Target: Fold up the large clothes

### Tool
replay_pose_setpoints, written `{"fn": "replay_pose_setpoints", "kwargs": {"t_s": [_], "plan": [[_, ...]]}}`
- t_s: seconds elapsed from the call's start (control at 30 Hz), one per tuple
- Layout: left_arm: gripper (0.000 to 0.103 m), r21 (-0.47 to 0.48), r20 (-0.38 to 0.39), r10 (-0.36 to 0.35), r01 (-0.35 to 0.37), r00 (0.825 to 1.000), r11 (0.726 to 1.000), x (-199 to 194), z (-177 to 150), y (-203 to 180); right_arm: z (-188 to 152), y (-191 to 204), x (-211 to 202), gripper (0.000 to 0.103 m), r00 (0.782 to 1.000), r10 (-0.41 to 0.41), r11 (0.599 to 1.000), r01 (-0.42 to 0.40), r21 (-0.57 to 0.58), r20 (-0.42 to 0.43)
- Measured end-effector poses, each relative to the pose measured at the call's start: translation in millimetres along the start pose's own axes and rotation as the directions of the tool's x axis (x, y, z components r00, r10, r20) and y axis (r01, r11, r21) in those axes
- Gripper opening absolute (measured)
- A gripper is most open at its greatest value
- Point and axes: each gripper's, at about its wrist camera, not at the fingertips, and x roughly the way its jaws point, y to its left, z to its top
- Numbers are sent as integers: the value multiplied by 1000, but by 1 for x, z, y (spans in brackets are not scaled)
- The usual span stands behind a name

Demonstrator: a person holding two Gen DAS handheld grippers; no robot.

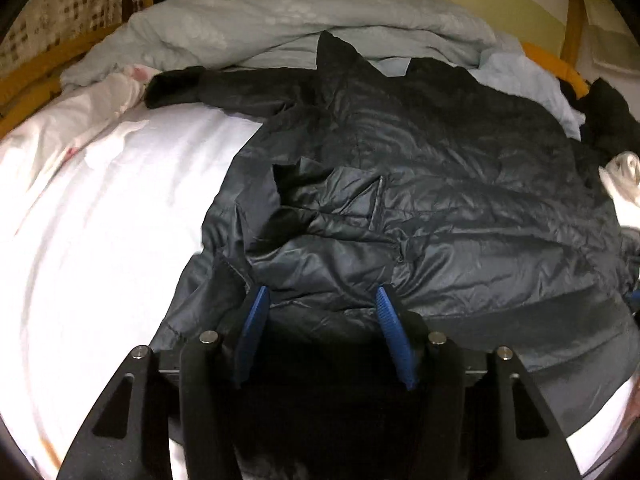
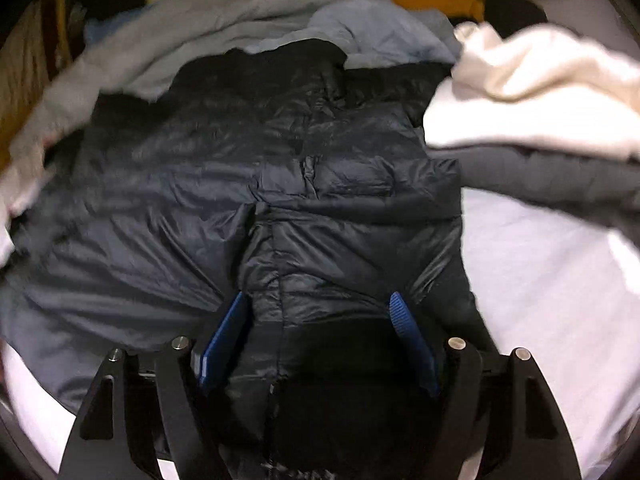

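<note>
Your left-wrist view shows what the other does not: one sleeve (image 1: 180,86) of the dark jacket (image 1: 420,200) reaches to the upper left of the frame, across the white sheet (image 1: 100,240), and the jacket's left flap lies folded over with a dark gap in it. Your right-wrist view is blurrier but shows the jacket's centre seam running down the middle of the frame, and a cream garment (image 2: 532,88) piled over a grey one (image 2: 560,184) at the upper right.

The jacket lies spread flat on the bed, filling the middle of both frames. Your left gripper (image 1: 322,294) stands spread over the jacket's near hem, pinching nothing. Your right gripper (image 2: 318,300) is spread wider, astride the seam, pads off the fabric.

A pale rumpled quilt (image 1: 280,12) crowds the top of both frames, against the jacket's collar.
</note>
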Motion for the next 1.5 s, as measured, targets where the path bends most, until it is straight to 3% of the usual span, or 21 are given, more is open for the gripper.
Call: {"fn": "replay_pose_setpoints", "kwargs": {"t_s": [0.23,0.43,0.6,0.7,0.83,0.87,0.97,1.1,1.2,1.33,1.4,1.5], "plan": [[56,-3,30,103,-103,994,995,-35,-38,-7,-15,-10,-16,75,998,49,998,-48,34,-37],[56,-11,39,85,-85,996,996,-45,-46,-4,-45,-8,-35,75,999,31,999,-31,32,-9],[58,-37,64,96,-94,993,995,-48,-49,-6,-51,-12,-42,75,999,45,997,-45,59,15],[58,-39,133,111,-107,985,993,-59,-47,-15,-51,-13,-55,75,997,24,996,-30,81,80],[71,41,292,38,-52,956,998,-99,-51,-36,-52,-4,-89,75,968,-40,999,30,42,250],[71,62,309,5,-26,951,998,-105,-53,-42,-51,-2,-94,75,963,-19,999,11,30,268],[71,87,281,-105,84,954,993,-108,-57,-55,-50,0,-97,75,964,110,991,-124,45,241],[71,99,215,-155,136,964,986,-97,-64,-72,-48,5,-87,75,968,172,979,-189,82,183],[71,114,170,-142,123,975,986,-88,-75,-84,-52,15,-79,75,979,149,986,-157,46,142],[77,144,59,-35,26,998,989,-52,-84,-98,-61,30,-55,76,999,43,999,-42,-26,28],[79,168,96,-3,-13,995,986,-53,-85,-103,-63,36,-55,79,1000,-3,997,5,-72,30],[79,145,99,-25,10,995,989,-54,-85,-98,-64,35,-51,81,1000,-10,997,12,-70,23]]}}
